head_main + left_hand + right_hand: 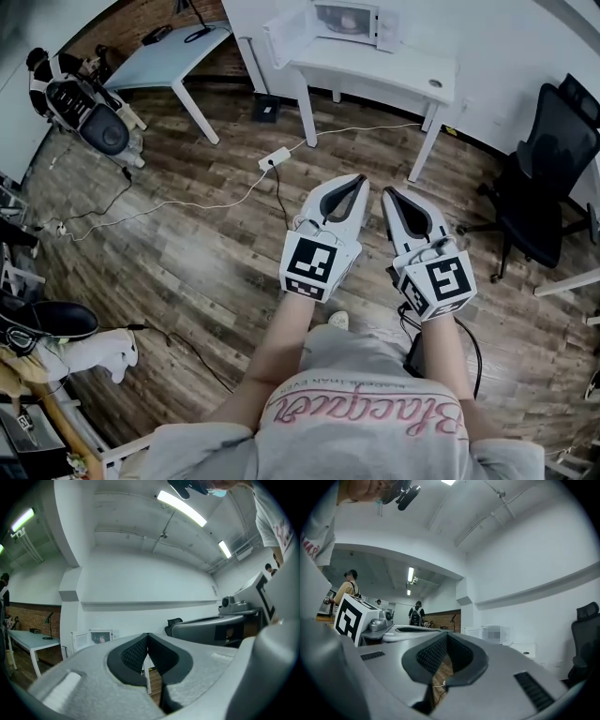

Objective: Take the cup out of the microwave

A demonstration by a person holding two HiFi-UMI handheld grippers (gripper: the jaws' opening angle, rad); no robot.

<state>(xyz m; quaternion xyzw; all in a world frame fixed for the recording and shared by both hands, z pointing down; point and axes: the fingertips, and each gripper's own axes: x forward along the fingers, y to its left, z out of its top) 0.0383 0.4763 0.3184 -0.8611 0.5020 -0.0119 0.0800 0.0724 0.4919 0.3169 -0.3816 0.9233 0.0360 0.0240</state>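
Jaws shut and empty on our left gripper [359,178] and right gripper [386,192], side by side above the floor [187,272]. Well ahead, microwave [386,28] open on the white worktop [394,70]; pale shape inside is probably the cup [347,18].

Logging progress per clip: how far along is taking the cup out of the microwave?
Done: the microwave has its door open, with a pale shape inside, likely the cup. In hand: nothing; the left gripper and right gripper are empty, jaws together, over the floor, short of the desk. Left: reach in, grip the cup, bring it out.
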